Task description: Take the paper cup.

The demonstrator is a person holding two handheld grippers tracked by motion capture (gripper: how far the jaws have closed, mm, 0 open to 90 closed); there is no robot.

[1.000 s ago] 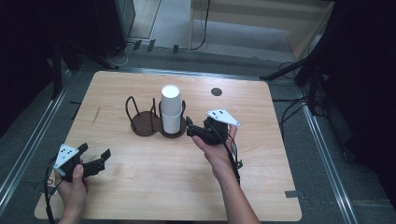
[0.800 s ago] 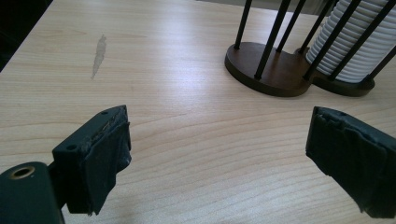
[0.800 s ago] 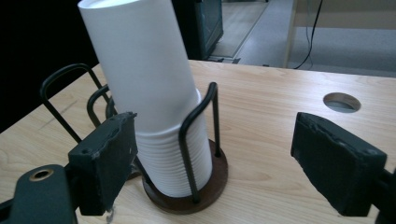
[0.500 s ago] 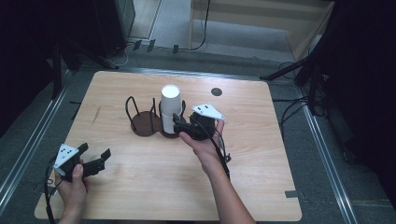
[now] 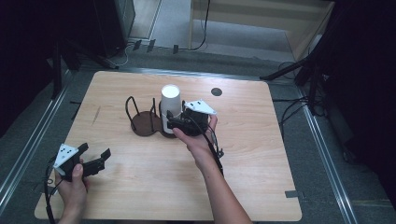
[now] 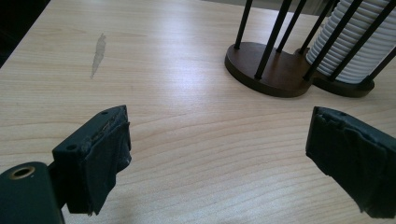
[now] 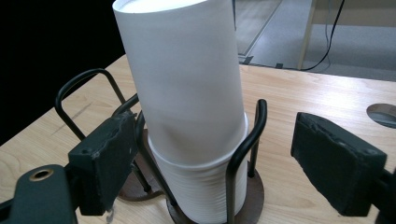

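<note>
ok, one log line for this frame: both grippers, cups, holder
right gripper: open, jaws either side of cup stack | left gripper: open, idle over table | holder: left bay empty, right bay holds stack

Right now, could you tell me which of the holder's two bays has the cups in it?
The bay beside the right gripper holds the stack of white paper cups; the other bay, toward the left gripper's side, stands empty.

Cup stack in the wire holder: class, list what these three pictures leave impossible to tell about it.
- How many cups: in the left gripper view the cup stack is cut by the top edge and crossed by holder rods.
- Rims in the high view: too small to count.
- Stack's foot: in the right gripper view, the bottom edge cuts it off.
</note>
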